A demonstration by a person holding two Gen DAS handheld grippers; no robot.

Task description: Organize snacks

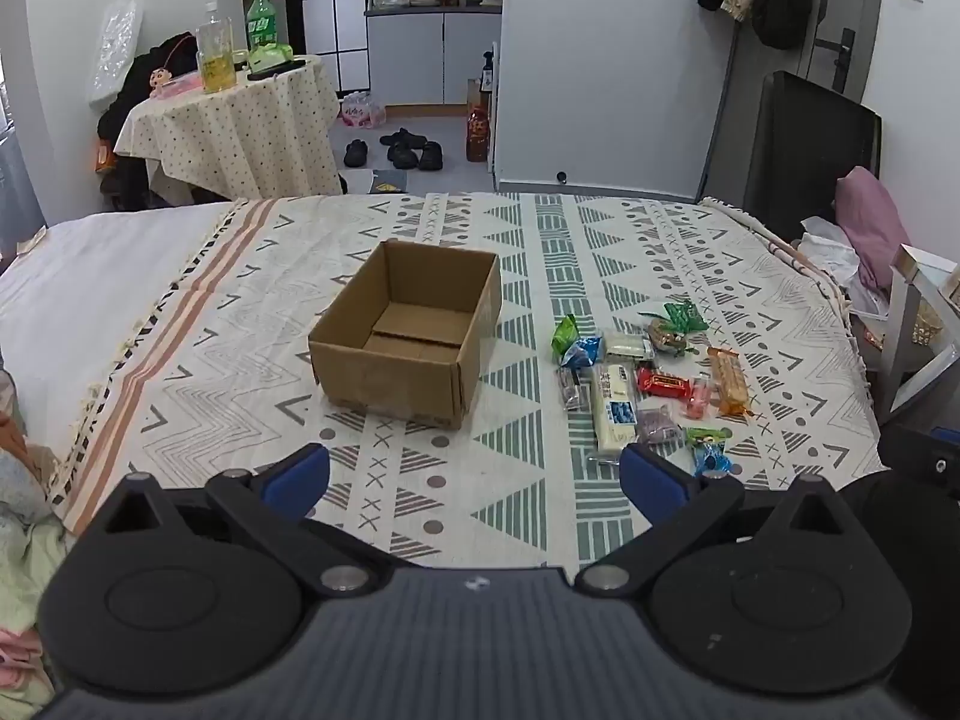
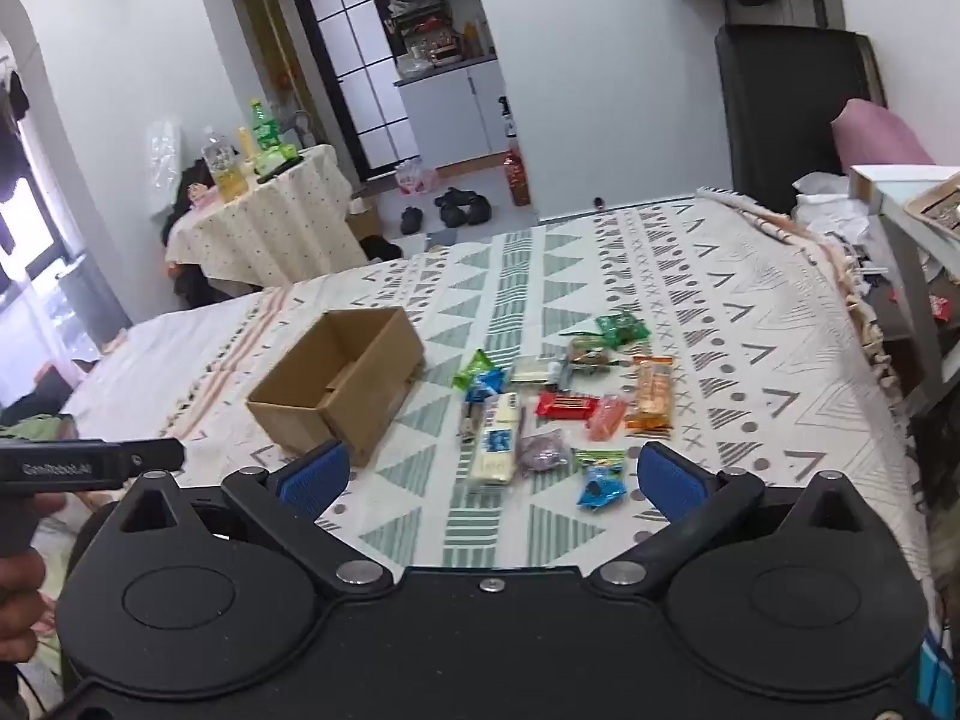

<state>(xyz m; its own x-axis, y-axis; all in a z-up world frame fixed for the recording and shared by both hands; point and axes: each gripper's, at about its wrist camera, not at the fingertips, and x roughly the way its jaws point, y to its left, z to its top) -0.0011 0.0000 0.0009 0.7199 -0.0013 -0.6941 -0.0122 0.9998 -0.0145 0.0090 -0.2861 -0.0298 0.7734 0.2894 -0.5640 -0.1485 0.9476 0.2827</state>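
Note:
An empty open cardboard box [image 1: 408, 333] [image 2: 339, 387] sits on a bed covered by a patterned blanket [image 1: 600, 240] [image 2: 720, 300]. To its right lie several loose snack packets, among them a long white pack [image 1: 613, 408] [image 2: 497, 447], a red bar [image 1: 663, 385] [image 2: 566, 406], an orange pack [image 1: 729, 381] [image 2: 651, 396], a green packet [image 1: 681, 317] [image 2: 621, 327] and a blue packet [image 1: 711, 457] [image 2: 602, 486]. My left gripper [image 1: 474, 477] hovers open near the bed's front edge, nothing between its blue pads. My right gripper [image 2: 493, 474] is open above the nearest snacks, holding nothing.
A round table with a dotted cloth [image 1: 240, 120] [image 2: 270, 222] carries bottles at the back left. Shoes [image 1: 396, 150] lie on the floor beyond the bed. A dark headboard [image 1: 810, 144] and a pink pillow [image 2: 882, 138] are at the right, beside a white shelf [image 2: 912, 216].

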